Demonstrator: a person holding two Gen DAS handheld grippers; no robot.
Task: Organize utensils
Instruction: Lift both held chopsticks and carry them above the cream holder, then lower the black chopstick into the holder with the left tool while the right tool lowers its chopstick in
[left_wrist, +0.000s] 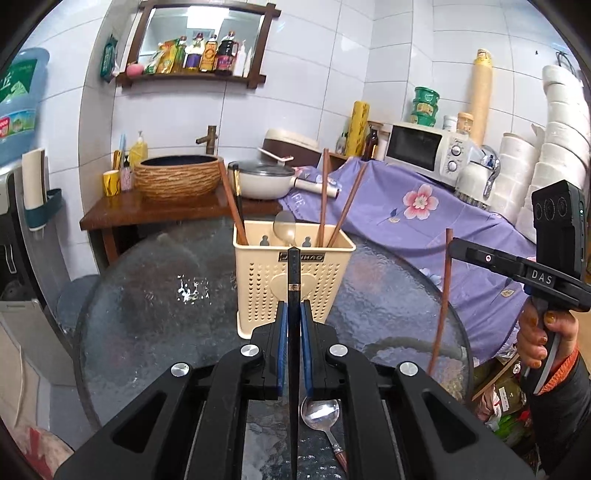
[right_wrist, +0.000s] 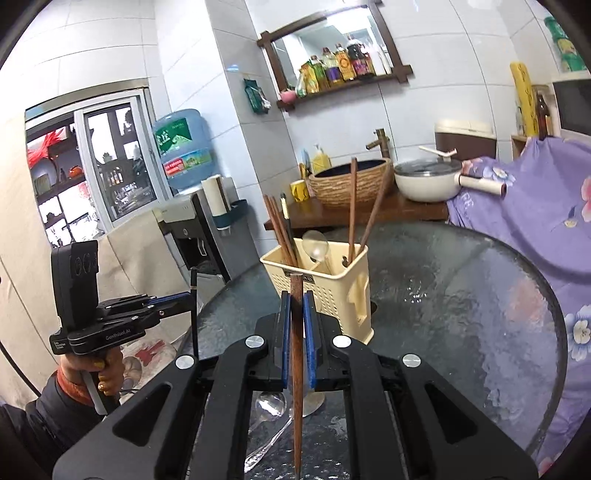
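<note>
The left hand-held gripper (left_wrist: 293, 325) is clamped on a black chopstick (left_wrist: 293, 280), which stands nearly upright between the blue pads (left_wrist: 282, 343), its top reaching in front of the caddy. The right hand-held gripper (right_wrist: 296, 321) is clamped on a brown chopstick (right_wrist: 296, 354), also close to upright, its tapered tip pointing down below the jaws. Each gripper shows in the other's view, held by a hand (left_wrist: 543, 332) with its chopstick hanging above the tabletop.

Ahead of both stands a cream perforated caddy (left_wrist: 291, 280) on the round glass tabletop (left_wrist: 155, 295). Its left compartment holds brown chopsticks (right_wrist: 280, 229) and one black one; the middle holds a pale spoon (left_wrist: 284, 229); the right holds two more brown chopsticks (left_wrist: 334, 199), leaning apart.

On the tabletop near the grippers lie a metal spoon (left_wrist: 319, 410) with a reddish handle and a clear spoon (right_wrist: 271, 406).

Behind the tabletop are a woven basin (left_wrist: 177, 177), a white pot (left_wrist: 262, 181) and a purple flowered cloth (left_wrist: 406, 210).
</note>
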